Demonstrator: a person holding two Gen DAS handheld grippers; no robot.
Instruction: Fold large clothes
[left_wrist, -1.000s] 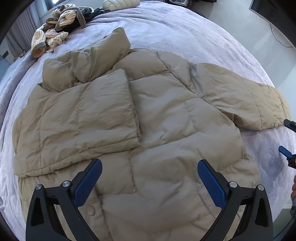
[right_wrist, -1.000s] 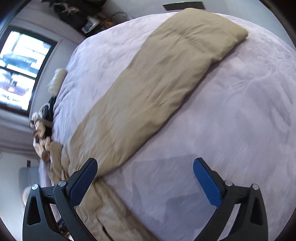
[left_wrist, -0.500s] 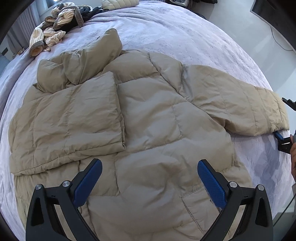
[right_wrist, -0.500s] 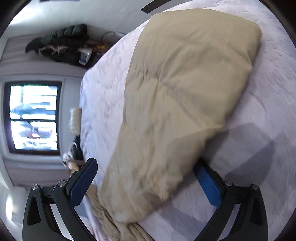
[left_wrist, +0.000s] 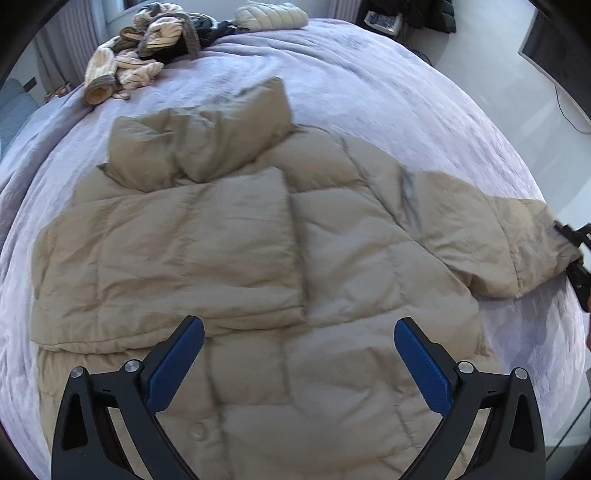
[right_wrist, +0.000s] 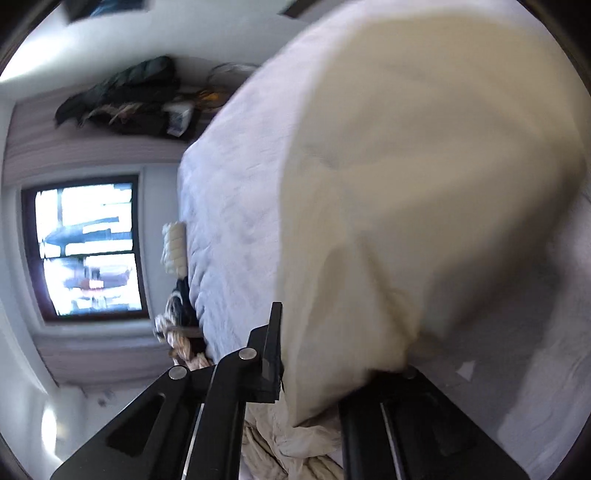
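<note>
Our right claw (right_wrist: 332, 369) is closing on the cuff of the tan puffer jacket (left_wrist: 258, 258) spread on the bed (left_wrist: 369, 92) (other sleeve already folded in), likely to fold this sleeve across, left claw (left_wrist: 299, 354) open above the hem.

lilac bedspread (left_wrist: 388, 85), striped knitwear heap (left_wrist: 136, 48), window (right_wrist: 88, 251)

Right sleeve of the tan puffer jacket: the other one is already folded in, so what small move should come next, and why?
Probably lift the right sleeve and carry it across the jacket body. The right gripper is closing on its cuff, the folded left sleeve already lies over the chest, and the left gripper hangs open above the hem.
</note>
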